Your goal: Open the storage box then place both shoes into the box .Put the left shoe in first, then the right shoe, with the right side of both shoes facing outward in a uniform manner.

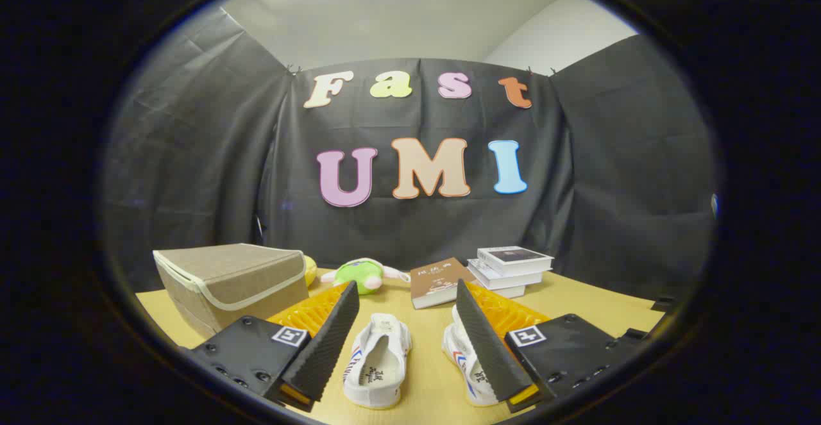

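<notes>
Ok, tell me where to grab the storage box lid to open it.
Take the lid's front flap edge on the storage box, coming from the shoe side. The lid lies closed, its pale-trimmed flap hanging over the near wall, so that lip is probably easiest to pinch and lift. The gripper is open, its fingers flanking the two shoes.

Ahead of the gripper's (406, 338) spread ribbed matt-black fingers (327, 341), two white knit-cloth shoes (377, 361) lie on smooth pale wood table (577, 303), beside a coarse brown fabric storage box (231, 281) and a fuzzy plush toy (362, 275).
</notes>
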Available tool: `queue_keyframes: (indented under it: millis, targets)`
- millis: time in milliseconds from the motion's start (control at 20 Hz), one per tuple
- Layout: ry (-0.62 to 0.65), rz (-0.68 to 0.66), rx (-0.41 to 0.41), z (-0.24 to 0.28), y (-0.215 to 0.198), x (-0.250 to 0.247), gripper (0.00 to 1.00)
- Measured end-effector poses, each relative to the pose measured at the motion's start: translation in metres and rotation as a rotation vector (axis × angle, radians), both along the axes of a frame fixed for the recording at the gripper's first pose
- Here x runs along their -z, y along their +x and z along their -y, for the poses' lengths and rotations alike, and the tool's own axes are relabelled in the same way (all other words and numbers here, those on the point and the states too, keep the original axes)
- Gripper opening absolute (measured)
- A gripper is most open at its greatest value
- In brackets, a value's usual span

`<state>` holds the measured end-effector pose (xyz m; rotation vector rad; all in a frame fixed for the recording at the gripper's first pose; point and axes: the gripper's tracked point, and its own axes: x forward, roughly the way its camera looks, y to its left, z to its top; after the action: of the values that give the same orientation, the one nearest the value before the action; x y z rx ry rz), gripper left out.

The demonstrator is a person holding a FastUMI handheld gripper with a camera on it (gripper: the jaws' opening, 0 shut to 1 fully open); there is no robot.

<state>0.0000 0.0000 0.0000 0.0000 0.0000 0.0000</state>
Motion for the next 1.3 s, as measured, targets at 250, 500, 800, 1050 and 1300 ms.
queue_keyframes:
  millis: [250,500,800,1050,1300]
  targets:
    - [0.017,0.008,0.008,0.001,-0.003,-0.002,0.98]
    - [0.024,0.016,0.023,0.006,-0.005,-0.004,0.98]
    - [0.060,0.029,0.047,0.003,-0.002,-0.001,0.98]
    - [0.075,0.008,0.036,-0.006,0.005,0.006,0.98]
    - [0.185,0.046,-0.017,-0.020,-0.012,-0.004,0.95]
